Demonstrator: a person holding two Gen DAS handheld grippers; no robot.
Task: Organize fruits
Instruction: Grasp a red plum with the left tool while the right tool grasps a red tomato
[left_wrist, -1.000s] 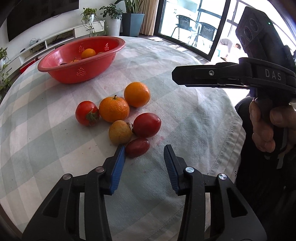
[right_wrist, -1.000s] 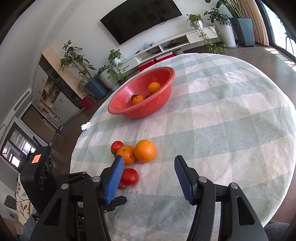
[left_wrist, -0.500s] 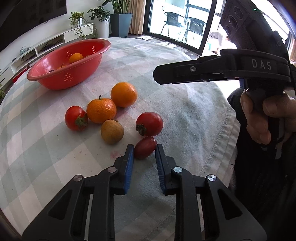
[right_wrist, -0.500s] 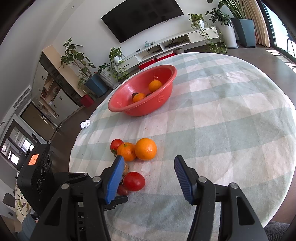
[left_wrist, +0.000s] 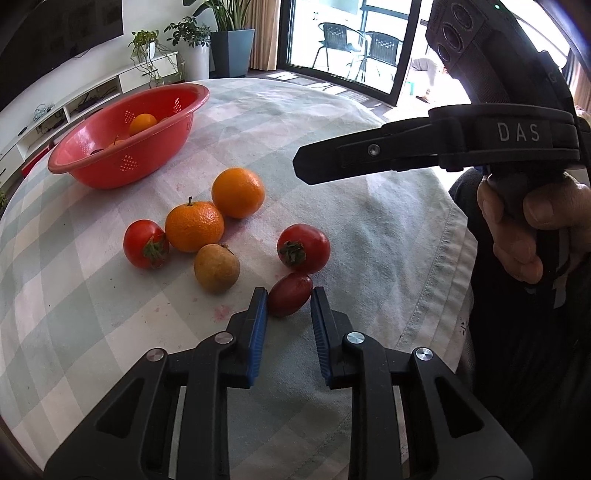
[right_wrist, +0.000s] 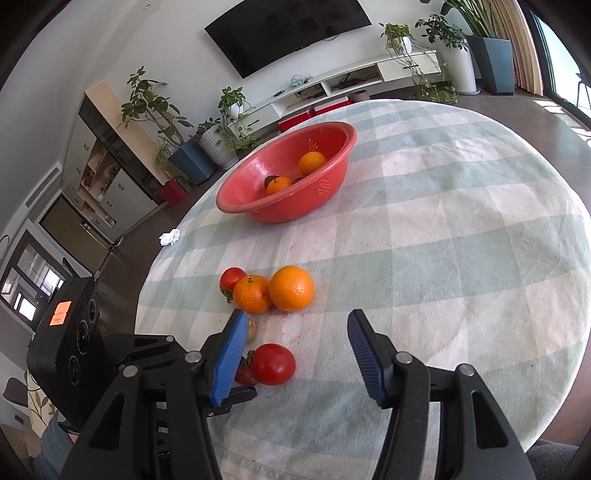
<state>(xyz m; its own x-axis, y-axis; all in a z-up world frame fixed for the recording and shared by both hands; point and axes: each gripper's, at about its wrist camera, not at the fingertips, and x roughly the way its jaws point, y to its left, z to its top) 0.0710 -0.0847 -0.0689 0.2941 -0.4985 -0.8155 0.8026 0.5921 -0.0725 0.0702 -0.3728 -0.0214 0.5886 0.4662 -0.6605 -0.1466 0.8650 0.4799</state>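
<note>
Item: small dark-red fruit (left_wrist: 289, 295), lower centre of frame, long axis slanting up-right. Left gripper (left_wrist: 286, 295) clamps it, apparently still on the cloth. Right gripper (right_wrist: 295, 334), half-wide, empty. Red bowl (left_wrist: 110, 168) upper left.

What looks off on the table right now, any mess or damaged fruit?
Reddish smears stain the tablecloth near the loose fruit, like juice from something squashed. The small dark red fruit sits clamped between the left gripper fingers; whether it is leaking, I cannot tell. Nothing else looks askew.
</note>
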